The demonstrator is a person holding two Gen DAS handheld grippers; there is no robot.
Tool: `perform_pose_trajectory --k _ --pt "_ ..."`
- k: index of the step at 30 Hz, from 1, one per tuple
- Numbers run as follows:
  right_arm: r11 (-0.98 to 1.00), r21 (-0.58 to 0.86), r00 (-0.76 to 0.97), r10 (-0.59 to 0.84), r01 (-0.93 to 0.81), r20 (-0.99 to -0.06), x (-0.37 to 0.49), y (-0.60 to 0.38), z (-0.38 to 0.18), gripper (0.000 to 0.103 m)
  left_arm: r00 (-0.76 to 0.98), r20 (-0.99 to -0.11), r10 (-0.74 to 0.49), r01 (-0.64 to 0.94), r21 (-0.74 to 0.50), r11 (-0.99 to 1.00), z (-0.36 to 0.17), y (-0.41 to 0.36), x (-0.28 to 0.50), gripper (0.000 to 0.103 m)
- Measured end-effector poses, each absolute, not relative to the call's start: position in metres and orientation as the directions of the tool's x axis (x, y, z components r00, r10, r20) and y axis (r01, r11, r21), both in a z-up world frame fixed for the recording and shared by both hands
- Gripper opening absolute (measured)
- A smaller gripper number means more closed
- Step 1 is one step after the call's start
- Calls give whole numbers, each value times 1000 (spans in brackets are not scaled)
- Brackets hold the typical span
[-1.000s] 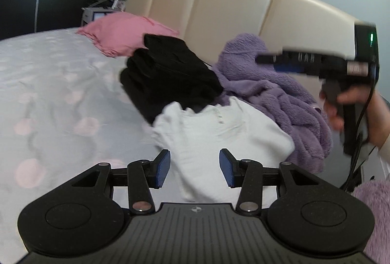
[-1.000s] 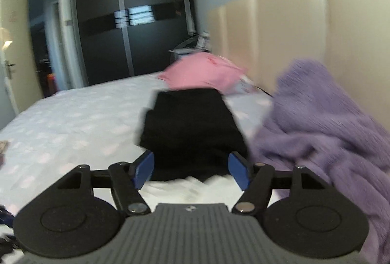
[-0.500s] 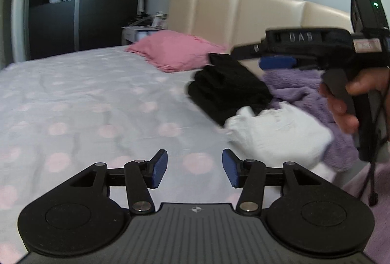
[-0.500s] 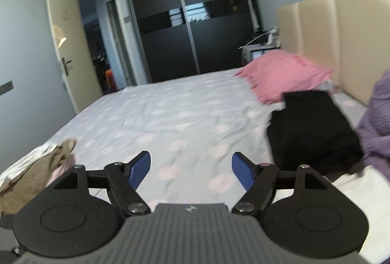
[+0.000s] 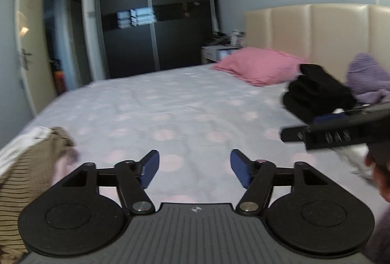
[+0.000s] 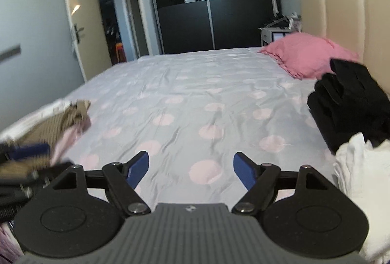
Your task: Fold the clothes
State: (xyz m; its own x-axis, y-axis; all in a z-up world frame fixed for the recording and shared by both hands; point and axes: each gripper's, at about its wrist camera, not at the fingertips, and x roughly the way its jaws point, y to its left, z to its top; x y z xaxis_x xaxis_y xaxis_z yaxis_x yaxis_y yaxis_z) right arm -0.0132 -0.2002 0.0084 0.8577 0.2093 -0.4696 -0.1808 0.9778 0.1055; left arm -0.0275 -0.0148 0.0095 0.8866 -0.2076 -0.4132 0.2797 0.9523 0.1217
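Left wrist: both hand-held grippers empty, jaws opening, left (image 5: 195,167), right (image 6: 191,170), above bed (image 5: 190,103).

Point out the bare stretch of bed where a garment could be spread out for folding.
The middle of the dotted sheet lies bare, between the striped heap and the black stack. That headboard side is crowded: pink pillow, white garment.

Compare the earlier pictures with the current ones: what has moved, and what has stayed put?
Both views have swung left, away from the folded stack toward the striped garment. The left gripper and right gripper are opening, nothing between them. The black clothes, white garment and pink pillow stayed put.
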Motion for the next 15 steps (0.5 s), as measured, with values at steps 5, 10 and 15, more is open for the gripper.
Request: perform_pose_trajectory --k 5,10,15 --pt "973 18 864 214 -232 -456 -23 -178 -5 82 896 -413 -165 252 166 953 0 -15 -25 65" --pt "975 12 856 203 -224 -475 -25 -172 -23 82 906 -405 -122 209 179 962 -10 -14 -23 75" --pt "982 25 842 174 -187 -510 -13 -176 -37 82 905 -417 -85 167 164 972 -18 -11 -18 75"
